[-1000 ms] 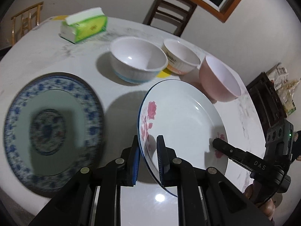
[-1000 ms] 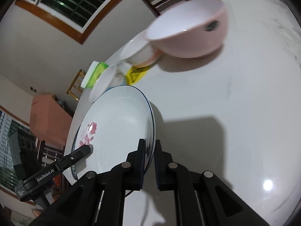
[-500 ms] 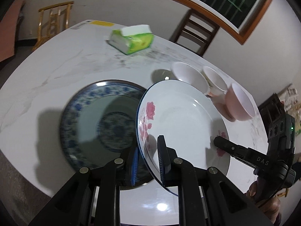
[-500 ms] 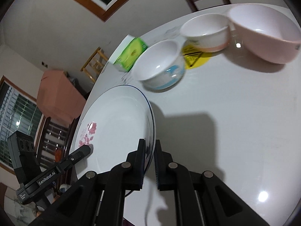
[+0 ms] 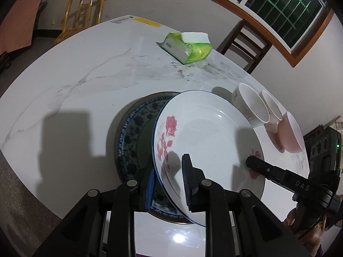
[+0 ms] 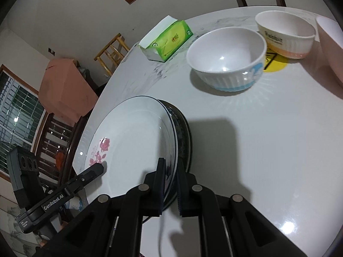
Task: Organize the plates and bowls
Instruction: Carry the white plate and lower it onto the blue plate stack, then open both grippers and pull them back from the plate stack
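plates first: i'm seeing the rose plate (image 5: pixel 205 132) sitting over the blue-patterned plate (image 5: pixel 137 126), covering most of it, with only the blue plate's left part showing in the left wrist view. i can't tell whether the rose plate is resting fully on it or hanging just above. in the right wrist view the rose plate (image 6: pixel 133 137) is lying on top and the dark rim of the blue-patterned plate (image 6: pixel 183 132) is peeking out on its right side.

left gripper (image 5: pixel 169 177) is clamping the rose plate's near rim, one finger under it and one on top. right gripper (image 6: pixel 170 177) is pinching the opposite rim, jaws close together with the plate edge between them. i'm reading both as gripping the same plate from opposite sides; each gripper is showing up in the other's camera.

bowls are standing in a row on the white marble table (image 5: pixel 85 75), well apart from the plates: white bowl with blue base (image 6: pixel 227 57), cream bowl with orange base (image 6: pixel 287 34) just beside it, pink bowl (image 6: pixel 328 42) at the frame edge. the cream bowl is sitting partly on a yellow sticker (image 6: pixel 274 63).

green tissue pack (image 5: pixel 186 47) is lying farther back on the table. wooden chair (image 5: pixel 244 42) is standing behind the table by the window.
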`<state>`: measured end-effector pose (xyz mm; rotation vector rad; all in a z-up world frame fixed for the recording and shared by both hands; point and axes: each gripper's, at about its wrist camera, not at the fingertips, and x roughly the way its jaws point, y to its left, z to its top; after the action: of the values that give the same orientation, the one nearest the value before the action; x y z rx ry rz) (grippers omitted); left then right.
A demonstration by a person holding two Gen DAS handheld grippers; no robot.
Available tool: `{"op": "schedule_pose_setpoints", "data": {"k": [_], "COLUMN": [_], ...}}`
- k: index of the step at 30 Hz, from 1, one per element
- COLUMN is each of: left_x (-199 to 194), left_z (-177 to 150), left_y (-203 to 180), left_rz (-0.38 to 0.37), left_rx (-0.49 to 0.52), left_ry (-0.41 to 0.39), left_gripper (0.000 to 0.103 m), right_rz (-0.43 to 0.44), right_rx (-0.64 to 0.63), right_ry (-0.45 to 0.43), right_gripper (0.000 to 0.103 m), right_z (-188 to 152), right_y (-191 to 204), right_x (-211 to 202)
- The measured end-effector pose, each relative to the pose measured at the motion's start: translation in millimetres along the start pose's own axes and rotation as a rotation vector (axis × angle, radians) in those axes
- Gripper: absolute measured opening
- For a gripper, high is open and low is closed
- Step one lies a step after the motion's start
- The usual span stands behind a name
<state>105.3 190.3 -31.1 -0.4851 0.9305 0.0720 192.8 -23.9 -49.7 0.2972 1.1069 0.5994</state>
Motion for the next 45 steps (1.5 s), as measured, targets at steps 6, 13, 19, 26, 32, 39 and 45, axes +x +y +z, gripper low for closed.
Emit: {"op": "schedule_pose_setpoints", "data": {"k": [6,13,19,26,32,39,45], "left_x": [3.3,10.1,14.5,17.2,15.1,10.3,-16.0], "left_z": [1.0,1.6,1.7,0.6,0.5,1.6,4.0], "left_y": [13.8,23.7,24.6,24.9,22.8,20.4,10.6], "left_rz": [0.003,0.009,0.013,0.024,0.051,0.084,0.179], "left_rx": [-0.027,-0.041,-0.034,-0.028,-0.010,0.019,0.074], "left_ry": [0.002,0.015,0.019,0.017,-0.001,-0.036,-0.187], "left_gripper": [0.019,0.019,0.019,0.019,0.019,0.032,0.066], "right_rz": [-0.007,-0.010,-0.017,-0.017,-0.017,-0.027,-0.063], "right_rx": [-0.007,-0.002,-0.011,-0.015,-0.016,-0.037,-0.079], "right_ry": [0.024,0.047,0.045,0.048,0.049,0.044,0.033], "right_gripper": [0.009,0.009,0.009,0.009,0.009,0.010,0.011], "right_z": [2.9,-0.2,0.7,2.5,2.6,1.4,-1.3], "right_y": [4.5,3.4,2.0,4.4,5.1,8.5,15.5], "right_x": [14.1,22.7,26.5,26.9,26.5,26.3,25.7]}}
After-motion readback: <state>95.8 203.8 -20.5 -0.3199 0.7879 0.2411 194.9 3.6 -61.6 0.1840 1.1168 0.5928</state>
